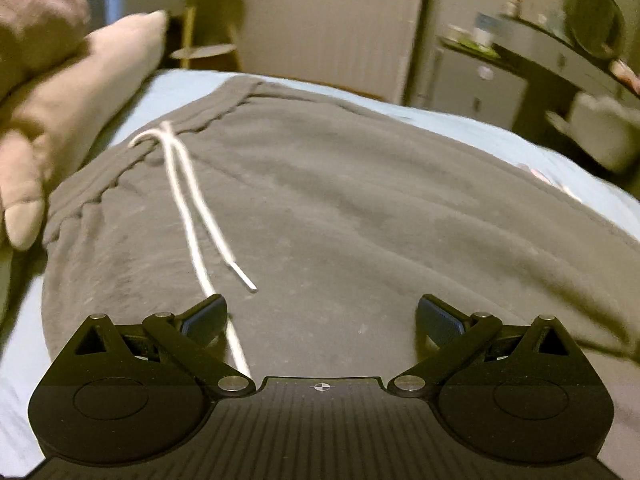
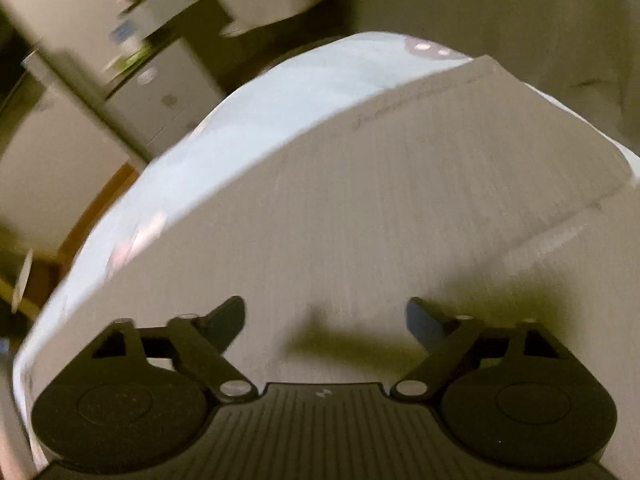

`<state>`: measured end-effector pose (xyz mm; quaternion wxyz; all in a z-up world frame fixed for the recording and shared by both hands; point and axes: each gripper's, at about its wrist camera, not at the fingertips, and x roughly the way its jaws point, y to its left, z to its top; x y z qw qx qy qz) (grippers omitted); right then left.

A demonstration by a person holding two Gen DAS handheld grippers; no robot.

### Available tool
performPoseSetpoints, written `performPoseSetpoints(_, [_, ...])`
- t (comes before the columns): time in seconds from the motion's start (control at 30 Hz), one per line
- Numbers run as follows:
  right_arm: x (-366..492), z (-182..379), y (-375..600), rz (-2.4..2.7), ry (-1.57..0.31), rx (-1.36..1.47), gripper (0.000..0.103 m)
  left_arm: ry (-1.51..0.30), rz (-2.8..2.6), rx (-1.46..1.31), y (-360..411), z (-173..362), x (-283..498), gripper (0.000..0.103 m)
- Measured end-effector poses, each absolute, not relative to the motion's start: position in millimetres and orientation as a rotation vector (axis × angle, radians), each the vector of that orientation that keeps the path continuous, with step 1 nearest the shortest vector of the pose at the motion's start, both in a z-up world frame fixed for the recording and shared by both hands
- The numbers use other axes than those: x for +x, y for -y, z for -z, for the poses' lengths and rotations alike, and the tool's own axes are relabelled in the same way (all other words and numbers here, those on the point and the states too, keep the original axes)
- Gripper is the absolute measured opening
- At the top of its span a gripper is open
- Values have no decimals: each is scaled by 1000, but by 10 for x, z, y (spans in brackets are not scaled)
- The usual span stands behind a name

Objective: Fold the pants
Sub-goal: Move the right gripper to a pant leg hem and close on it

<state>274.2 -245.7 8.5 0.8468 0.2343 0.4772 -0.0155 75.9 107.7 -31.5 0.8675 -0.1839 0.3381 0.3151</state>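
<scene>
Left wrist view: grey pants (image 1: 340, 208) spread flat on pale blue bed (image 1: 180, 84), gathered waistband toward pillows (image 1: 80, 92), white drawstring (image 1: 188, 196) trailing down; left gripper (image 1: 322, 320) spread, empty. Right wrist view: blurred; smooth grey pant legs (image 2: 400, 200) lying across bed; right gripper (image 2: 325, 320) spread above cloth, holding nothing.

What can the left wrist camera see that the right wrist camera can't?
Only the left wrist view shows the white drawstring, the waistband and the pillows. Only the right wrist view shows the leg end of the pants. Both show the grey pants on the light blue sheet, the cabinet behind, and an open, empty hand-held gripper: left, right.
</scene>
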Motion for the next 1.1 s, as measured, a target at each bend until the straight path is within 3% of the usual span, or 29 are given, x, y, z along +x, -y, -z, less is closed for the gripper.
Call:
performPoseSetpoints(0.07, [3150,-51,2434,104,-988,542,72,-683,-671,-422,-1105,355,755,103])
performPoseSetpoints(0.23, [3843,41,2365,242,-946,613,72,-690,-716,-368,-1074,420,802,103])
performPoseSetpoints(0.3, [4034,143,2318,307,-958,574,65,-704,-734,-352,-1074,449,830,103])
performPoseSetpoints(0.37, [4148,262,2324,365,-996,565,51,-708,-744,-349,-1086,471,830,103])
performPoseSetpoints(0.43, [4170,342,2357,396,-988,582,47,-710,-748,-352,-1118,497,851,103])
performPoseSetpoints(0.57, [4084,386,2380,417,-945,567,16,-710,-758,-340,-1111,513,844,103])
performPoseSetpoints(0.67, [3897,304,2397,362,-914,554,3,-711,-761,-338,-1120,526,845,103])
performPoseSetpoints(0.93, [2646,-186,2549,185,-661,517,3,-697,-779,-353,-1120,543,817,103])
performPoseSetpoints(1.1, [1521,269,2602,195,-780,553,3,-705,-780,-363,-1112,527,791,103])
